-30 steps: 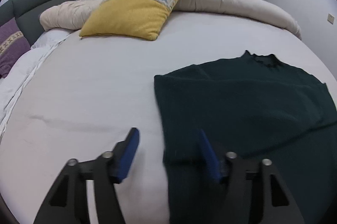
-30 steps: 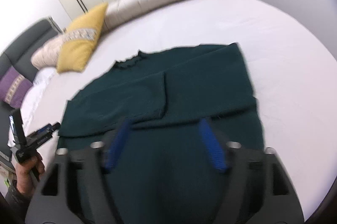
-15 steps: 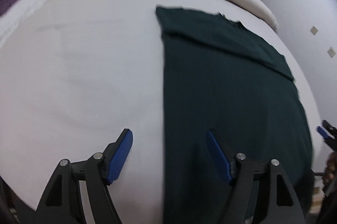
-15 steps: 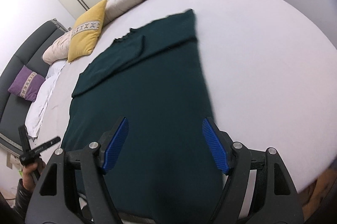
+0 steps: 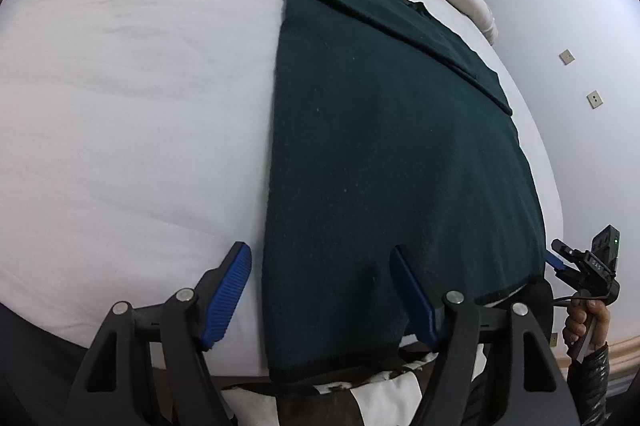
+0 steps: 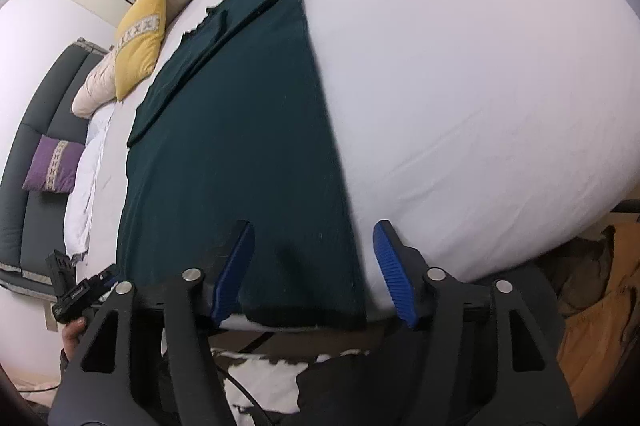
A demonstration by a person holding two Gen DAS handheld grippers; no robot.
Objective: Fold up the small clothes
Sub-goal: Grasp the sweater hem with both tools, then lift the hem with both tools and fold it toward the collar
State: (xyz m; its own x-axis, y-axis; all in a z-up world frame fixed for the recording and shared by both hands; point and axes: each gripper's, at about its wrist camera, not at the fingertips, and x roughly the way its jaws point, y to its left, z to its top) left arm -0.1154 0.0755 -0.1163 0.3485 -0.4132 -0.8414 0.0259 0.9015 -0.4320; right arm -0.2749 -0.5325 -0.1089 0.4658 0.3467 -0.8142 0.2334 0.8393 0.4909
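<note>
A dark green sweater (image 5: 384, 153) lies flat on the white bed (image 5: 132, 113), sleeves folded across its far end, hem hanging over the near edge. The left gripper (image 5: 320, 290) is spread wide over the hem's left corner, pinching nothing. The right gripper (image 6: 312, 266) is spread over the right corner, likewise empty. The yellow pillow (image 6: 140, 37) sits far left; in the left view it is cut off at the top. The hem's underside is hidden by the gripper frames
</note>
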